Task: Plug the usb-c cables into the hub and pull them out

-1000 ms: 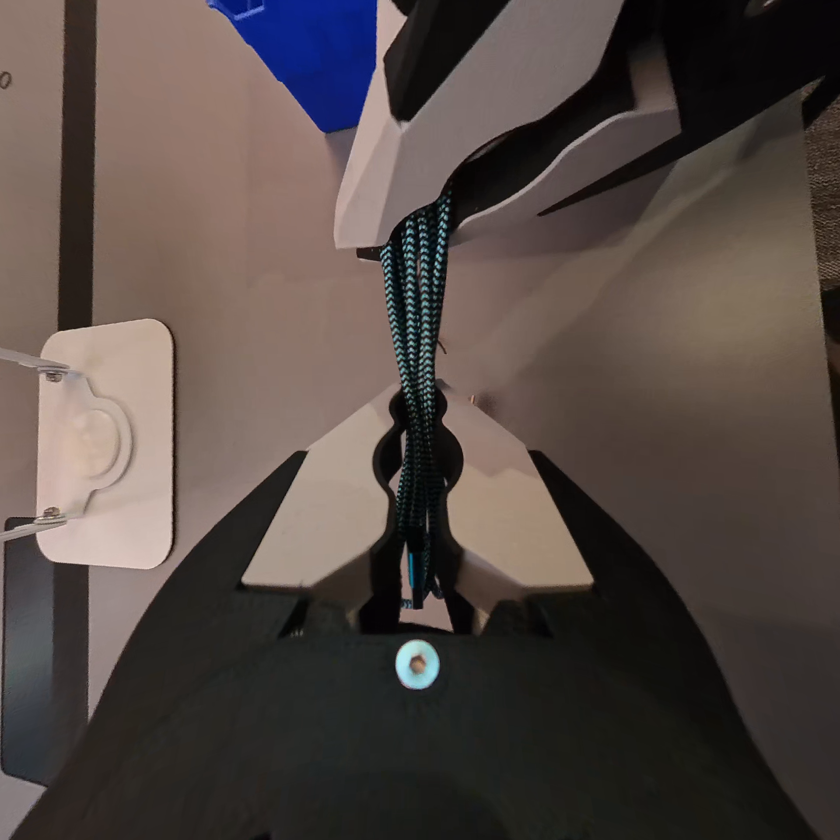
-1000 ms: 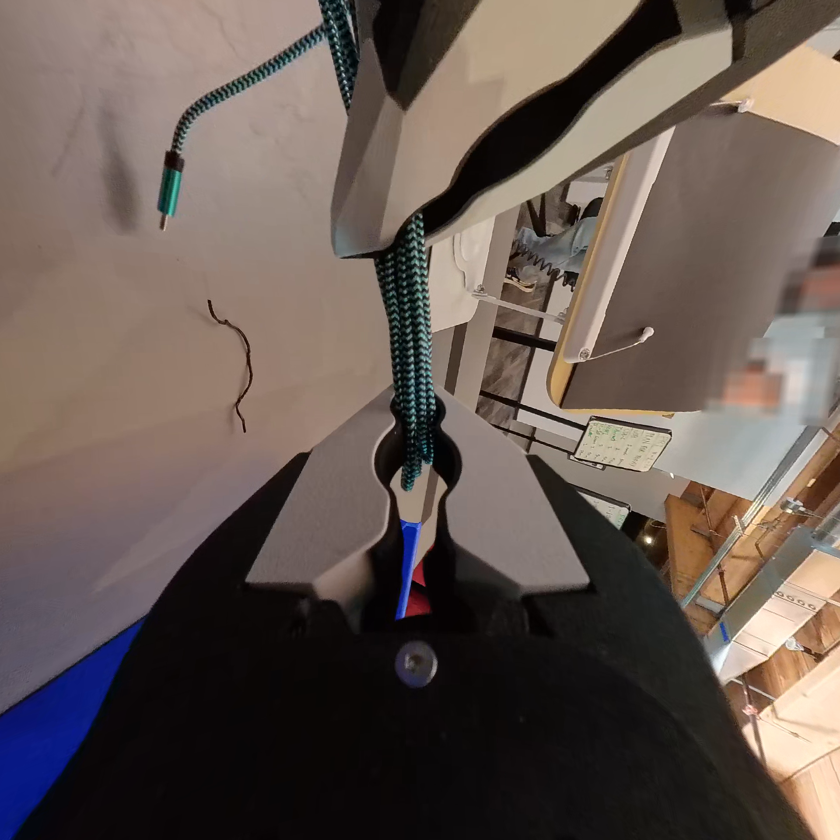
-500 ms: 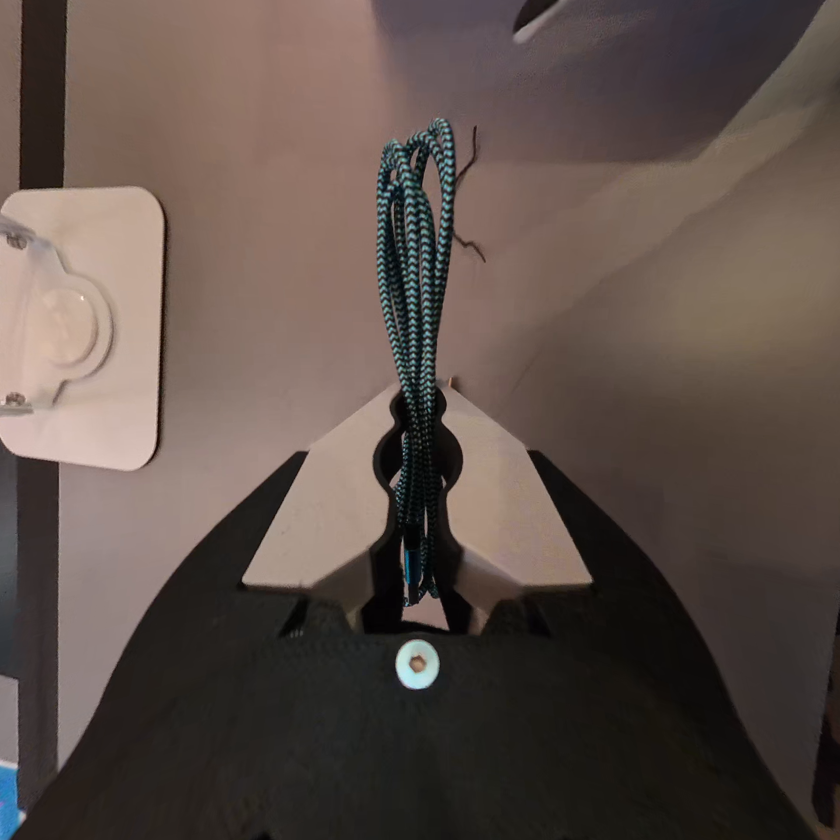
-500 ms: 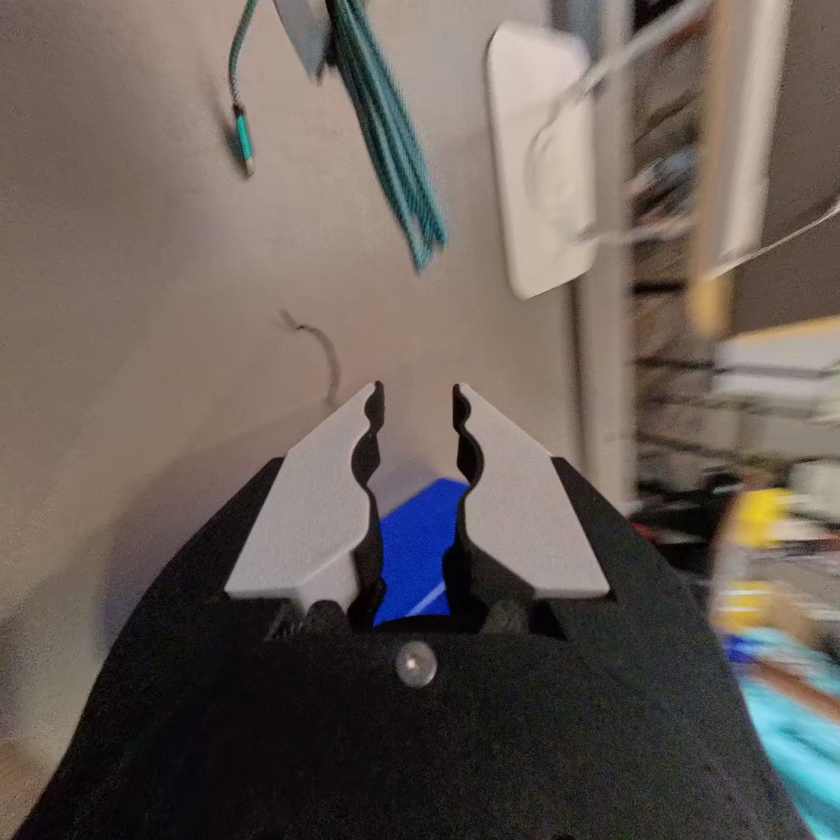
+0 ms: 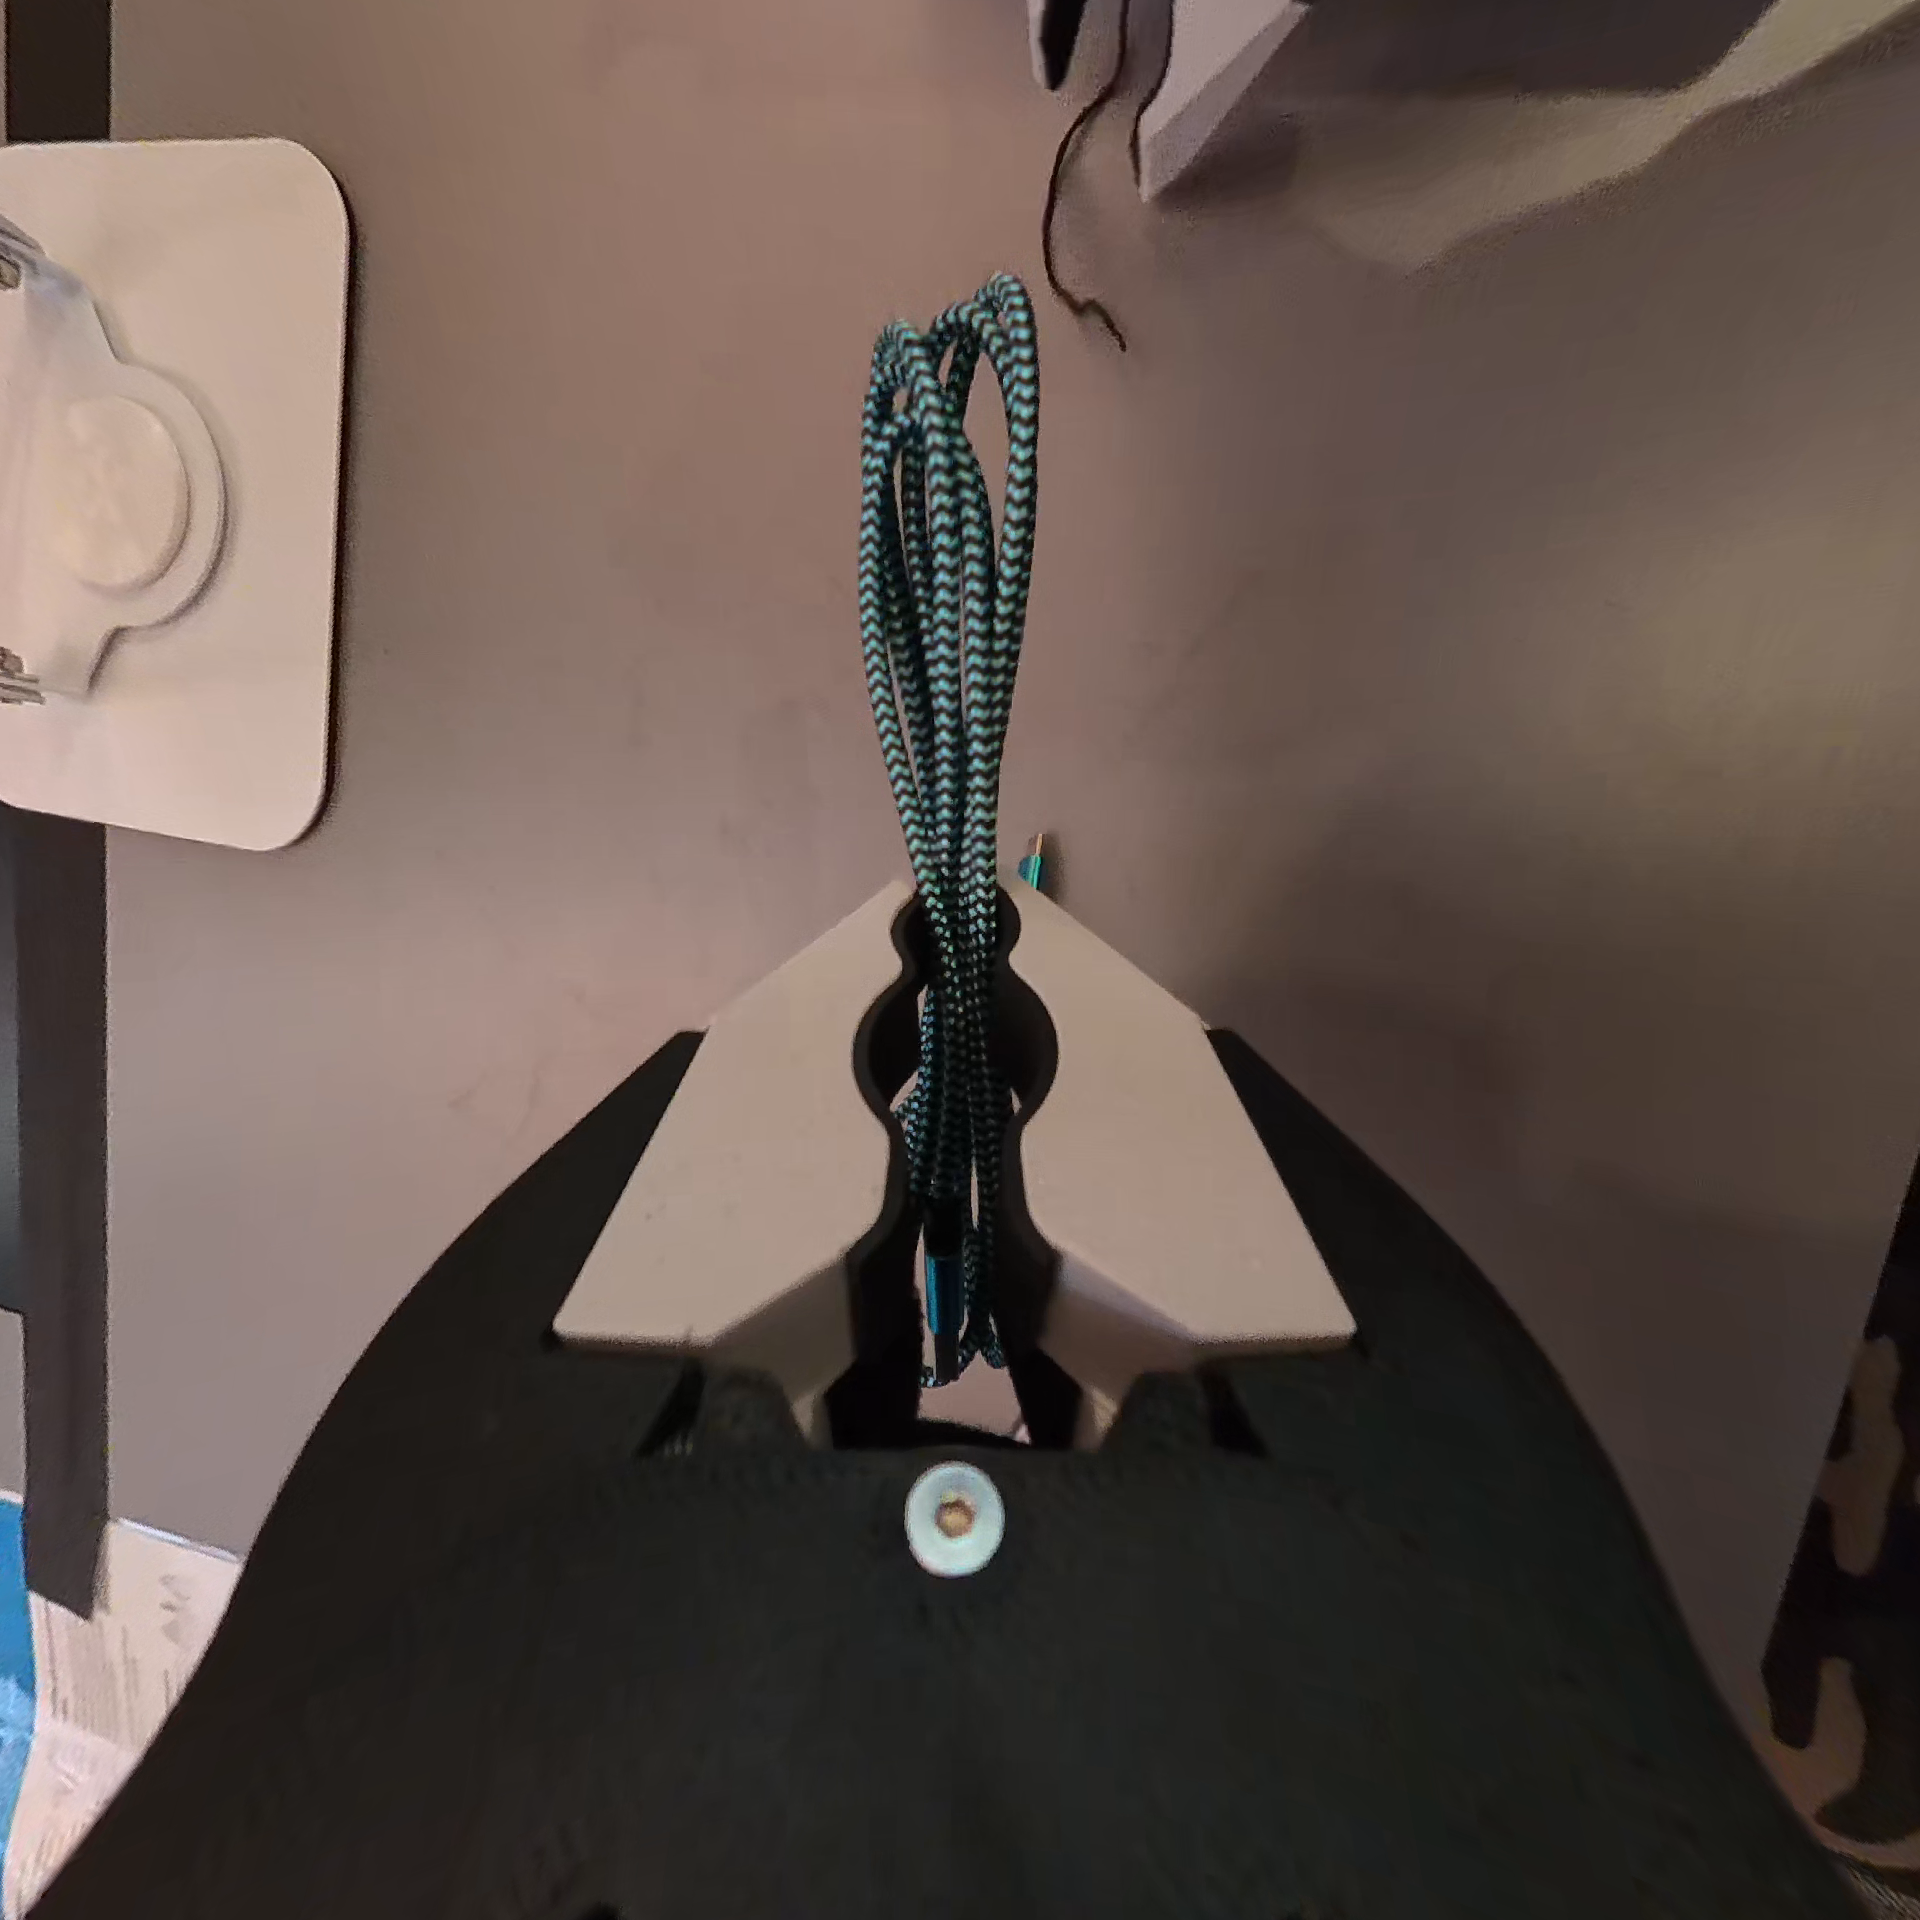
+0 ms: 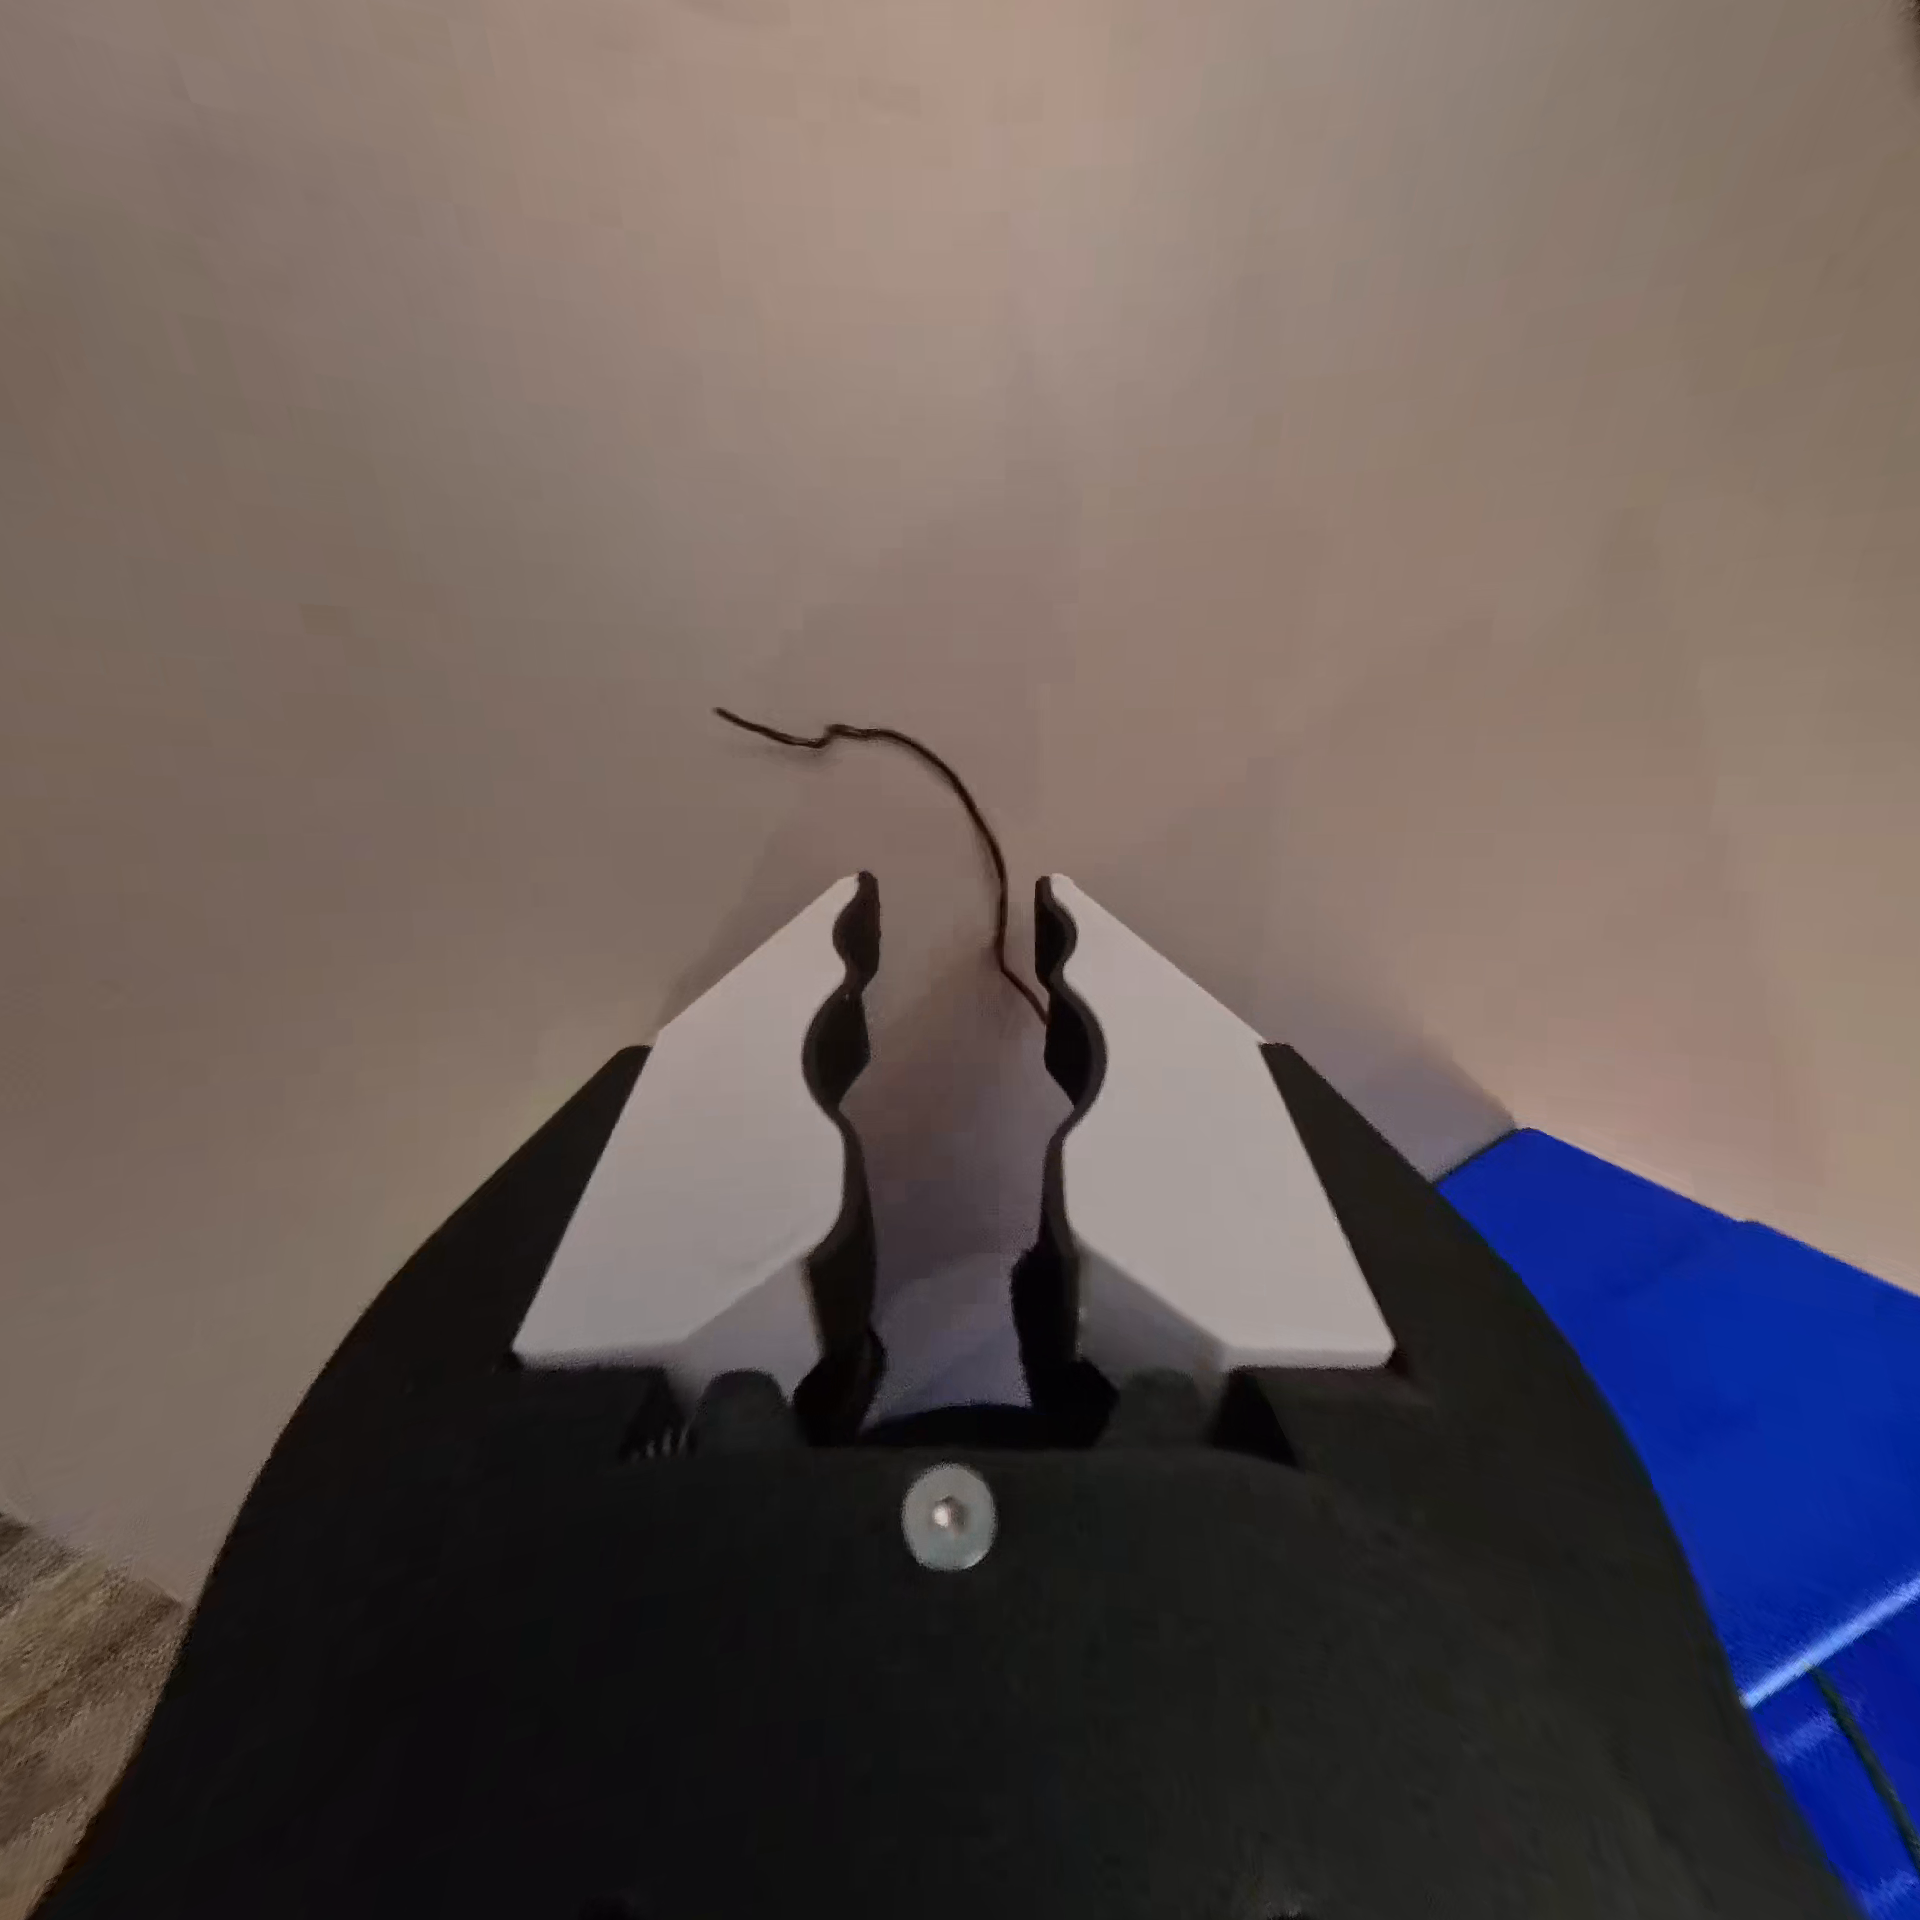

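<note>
My left gripper is shut on a folded bundle of teal-and-black braided usb-c cable. The loops stick out past the fingertips over the grey table. One teal plug lies between the fingers near their base, and another plug tip peeks out beside the right fingertip. My right gripper is open and empty over the table, its fingers on either side of a thin dark thread. Its fingertips also show at the top of the left wrist view. No hub is in view.
A white rounded plate with a clear plastic bracket lies at the left of the left wrist view, next to a black strip. A blue box sits at the lower right of the right wrist view. The dark thread also shows in the left wrist view. Across from one pair of fingers to the other is roughly 20 cm.
My right gripper let go of the cable bundle, opened and moved away, now pointing at bare table by the thread. My left gripper kept hold of the bundle and shifted a little.
</note>
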Available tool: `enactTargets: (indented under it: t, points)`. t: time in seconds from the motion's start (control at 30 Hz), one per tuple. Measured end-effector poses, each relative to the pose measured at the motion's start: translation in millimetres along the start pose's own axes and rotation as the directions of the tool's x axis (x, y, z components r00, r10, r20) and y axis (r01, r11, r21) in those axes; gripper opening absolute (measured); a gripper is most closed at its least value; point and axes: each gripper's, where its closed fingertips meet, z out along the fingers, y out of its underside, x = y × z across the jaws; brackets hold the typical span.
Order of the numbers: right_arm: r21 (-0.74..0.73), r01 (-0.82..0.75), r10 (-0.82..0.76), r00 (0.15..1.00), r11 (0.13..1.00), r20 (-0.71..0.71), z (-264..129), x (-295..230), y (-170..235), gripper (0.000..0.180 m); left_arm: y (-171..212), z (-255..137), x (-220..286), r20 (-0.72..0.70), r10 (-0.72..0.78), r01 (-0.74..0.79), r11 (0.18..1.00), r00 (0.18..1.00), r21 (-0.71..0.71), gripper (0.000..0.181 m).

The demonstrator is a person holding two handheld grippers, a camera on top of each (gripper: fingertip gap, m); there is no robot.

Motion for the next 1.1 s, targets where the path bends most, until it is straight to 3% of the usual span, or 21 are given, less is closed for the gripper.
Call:
enactTargets:
  t: [0.1,0.17,0.27,0.4,0.53,0.6,0.67,0.7,0.77,0.83,0.93,1.0,1.07,1.1]
  points:
    - [-0.033,-0.009,0.010,1.000,0.999,0.016,8,9,0,0.016,6,-1,2,-0.001,-0.008,0.008,1.000,1.000,0.001,0.003]
    - [-0.037,-0.003,0.007,0.994,0.999,0.112,10,0,-5,0.000,11,-2,2,0.000,-0.015,0.015,1.000,1.000,0.002,0.003]
    - [-0.054,0.021,-0.012,0.985,0.998,0.172,13,2,-12,0.000,16,-4,1,0.000,-0.023,0.023,1.000,1.000,0.003,0.003]
    - [-0.010,0.213,-0.202,0.936,0.977,0.287,14,-15,-27,0.000,22,-6,2,0.003,-0.027,0.027,1.000,1.000,-0.002,0.003]
    - [0.025,0.531,-0.516,0.810,0.847,0.279,15,-34,-43,0.000,28,-11,5,0.006,-0.024,0.024,1.000,1.000,-0.008,0.003]
    - [0.081,0.695,-0.688,0.678,0.715,0.258,14,-56,-54,0.000,32,-12,6,0.008,-0.025,0.025,1.000,1.000,-0.016,0.003]
    - [0.104,0.769,-0.764,0.590,0.630,0.260,13,-74,-61,0.000,36,-14,6,0.009,-0.028,0.028,0.999,1.000,-0.020,0.003]
    - [0.098,0.774,-0.767,0.588,0.626,0.258,11,-77,-64,0.001,37,-15,7,0.009,-0.030,0.030,0.999,1.000,-0.022,0.003]
    - [0.106,0.687,-0.686,0.678,0.719,0.262,4,-78,-72,0.044,40,-17,6,0.014,-0.034,0.035,0.999,0.999,-0.020,0.003]
    - [0.110,0.556,-0.563,0.784,0.824,0.259,-5,-75,-75,0.051,42,-19,6,0.015,-0.041,0.041,0.999,0.999,-0.014,0.003]
    - [0.186,0.218,-0.266,0.920,0.958,0.289,-22,-82,-84,0.085,44,-20,6,0.016,-0.046,0.046,0.999,0.999,-0.009,0.003]
    - [0.206,0.042,-0.102,0.952,0.978,0.289,-25,-89,-82,0.085,45,-19,7,0.013,-0.045,0.045,0.999,0.999,-0.008,0.003]
    - [0.186,-0.047,-0.005,0.963,0.981,0.270,-21,-97,-72,0.092,47,-17,9,0.009,-0.045,0.045,0.999,0.999,-0.011,0.003]
    - [0.199,-0.089,0.036,0.967,0.976,0.253,-18,-99,-72,0.087,47,-16,9,0.010,-0.044,0.044,0.999,0.999,-0.013,0.003]
